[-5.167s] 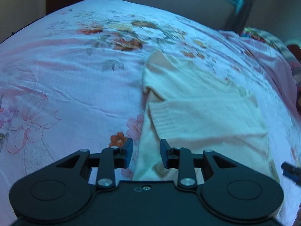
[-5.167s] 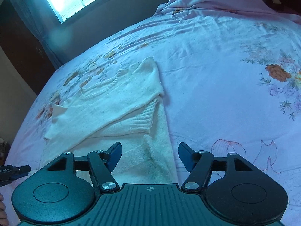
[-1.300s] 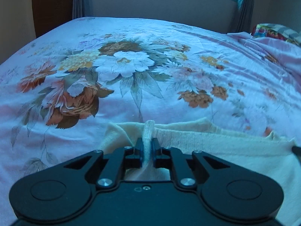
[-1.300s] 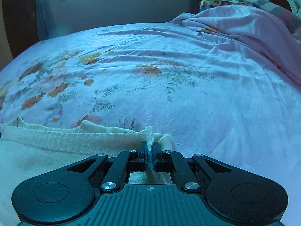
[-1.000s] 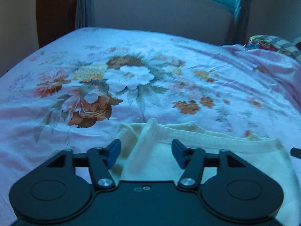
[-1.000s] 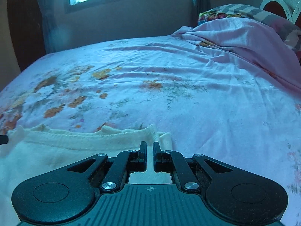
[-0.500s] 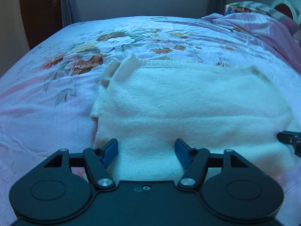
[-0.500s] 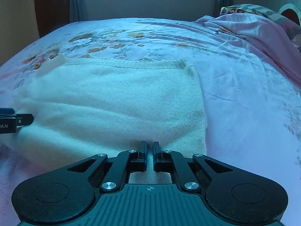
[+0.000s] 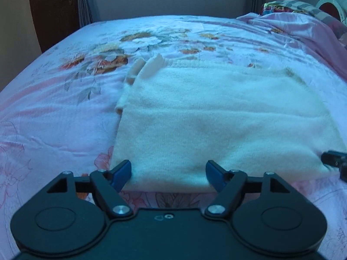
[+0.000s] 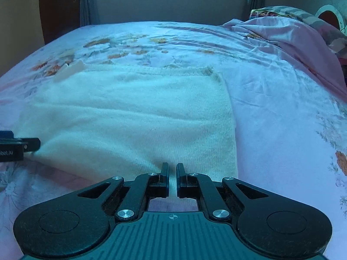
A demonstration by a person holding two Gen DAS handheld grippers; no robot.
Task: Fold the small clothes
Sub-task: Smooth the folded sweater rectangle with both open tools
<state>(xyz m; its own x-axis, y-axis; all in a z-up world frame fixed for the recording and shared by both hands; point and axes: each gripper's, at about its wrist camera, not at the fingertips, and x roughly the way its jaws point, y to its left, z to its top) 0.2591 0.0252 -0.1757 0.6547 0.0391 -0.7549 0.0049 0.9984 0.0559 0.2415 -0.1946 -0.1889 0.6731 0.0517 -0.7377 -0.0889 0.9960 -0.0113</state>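
A cream knitted sweater [image 9: 216, 117] lies folded into a flat rectangle on the floral bed sheet [image 9: 54, 112]; it also shows in the right wrist view [image 10: 134, 117]. Its cuffs [image 9: 149, 65] stick out at the far left corner. My left gripper [image 9: 168, 171] is open and empty, its jaws wide apart at the sweater's near edge. My right gripper [image 10: 172, 173] is nearly shut with a narrow gap, just above the sweater's near edge, holding nothing I can see. The right gripper's tip shows at the left view's right edge [image 9: 335, 160].
A bunched pink blanket [image 10: 292, 41] and patterned pillows [image 10: 282, 10] lie at the far right of the bed. A wall with a window and curtains [image 10: 86, 2] stands behind the bed. A dark wooden door [image 9: 54, 6] is at the far left.
Both grippers let go of the sweater's far edge after carrying it over, then drew back to the near edge. The left opened wide; the right stays almost shut. The sweater now lies folded in half.
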